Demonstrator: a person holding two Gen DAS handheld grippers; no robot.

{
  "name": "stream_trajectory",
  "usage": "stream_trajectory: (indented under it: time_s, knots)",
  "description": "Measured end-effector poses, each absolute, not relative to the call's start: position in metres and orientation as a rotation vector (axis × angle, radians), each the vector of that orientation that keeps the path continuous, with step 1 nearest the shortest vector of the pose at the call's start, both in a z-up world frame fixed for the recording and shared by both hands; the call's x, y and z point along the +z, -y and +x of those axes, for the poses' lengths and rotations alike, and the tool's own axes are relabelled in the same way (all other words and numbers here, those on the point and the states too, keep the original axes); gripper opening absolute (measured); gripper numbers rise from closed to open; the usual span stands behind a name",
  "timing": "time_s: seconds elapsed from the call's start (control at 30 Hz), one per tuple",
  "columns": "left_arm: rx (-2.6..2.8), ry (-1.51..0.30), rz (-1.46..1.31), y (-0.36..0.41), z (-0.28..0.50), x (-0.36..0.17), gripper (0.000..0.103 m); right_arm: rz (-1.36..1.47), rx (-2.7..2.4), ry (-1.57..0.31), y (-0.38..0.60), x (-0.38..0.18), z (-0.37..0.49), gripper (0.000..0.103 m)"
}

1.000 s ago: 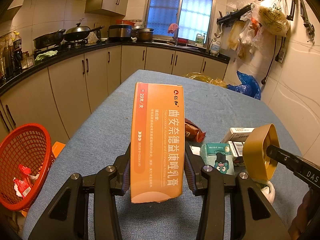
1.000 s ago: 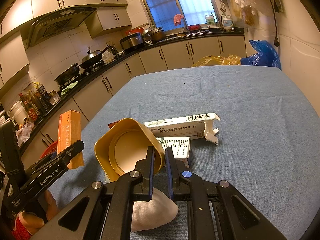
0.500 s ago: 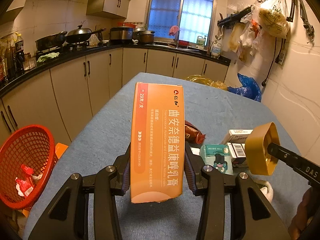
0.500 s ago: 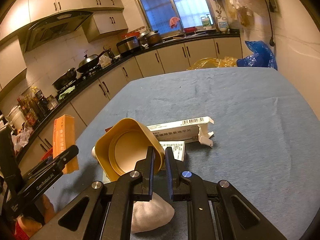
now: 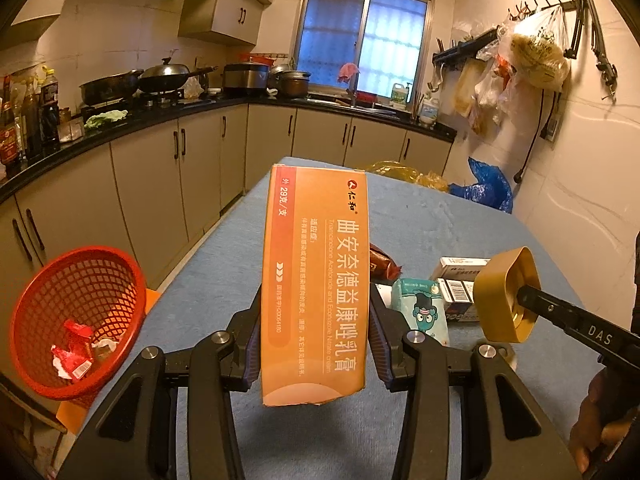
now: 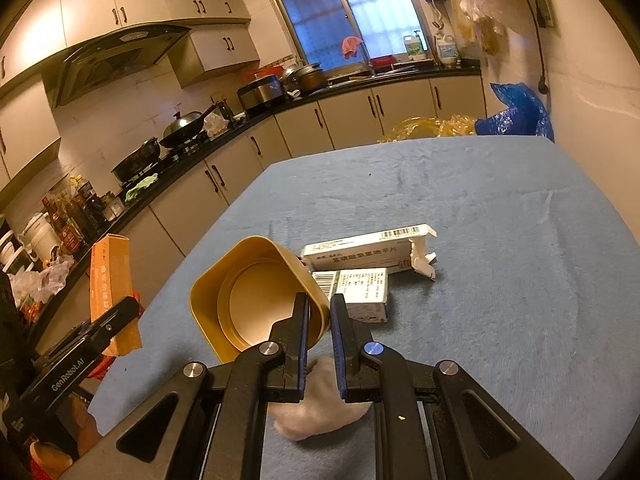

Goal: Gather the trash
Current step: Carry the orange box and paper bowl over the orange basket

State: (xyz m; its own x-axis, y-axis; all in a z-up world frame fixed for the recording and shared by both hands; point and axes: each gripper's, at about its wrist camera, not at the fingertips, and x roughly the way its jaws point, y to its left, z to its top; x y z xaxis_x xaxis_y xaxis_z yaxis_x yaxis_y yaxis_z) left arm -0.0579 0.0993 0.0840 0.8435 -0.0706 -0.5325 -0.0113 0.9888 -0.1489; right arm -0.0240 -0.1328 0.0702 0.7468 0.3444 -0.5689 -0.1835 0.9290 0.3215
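Leftward, the round red plastic mesh basket [image 5: 76, 316] holds crumpled wrappers; the left gripper [image 5: 314, 332] clamps an upright orange cardboard box [image 5: 314, 280], raised since before. Rightward, the right gripper [image 6: 319, 322] pinches an empty yellow plastic tub's [image 6: 256, 294] rim above the blue-clothed table [image 6: 500, 280].

Wok [image 5: 166, 78], window [image 5: 366, 36], cabinets [image 5: 192, 168]

Matt blue cloth covers the tabletop [image 6: 500, 240]; beside it, a red plastic mesh basket [image 5: 76, 312]; above it, a smooth orange cardboard carton [image 5: 316, 280].
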Motion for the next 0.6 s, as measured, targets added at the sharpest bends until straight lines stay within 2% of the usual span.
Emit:
stream_trajectory:
  time_s: [0.23,0.6]
  knots:
    - [-0.006,-0.557,-0.171,-0.117,-0.070,0.087,0.043,0.209,0.326,-0.668,0.109,0.078,-0.030,0.012]
    - [0.124,-0.547,-0.228,-0.186,-0.086,0.086,0.043,0.117,0.438,-0.707,0.031,0.081,-0.021,0.012]
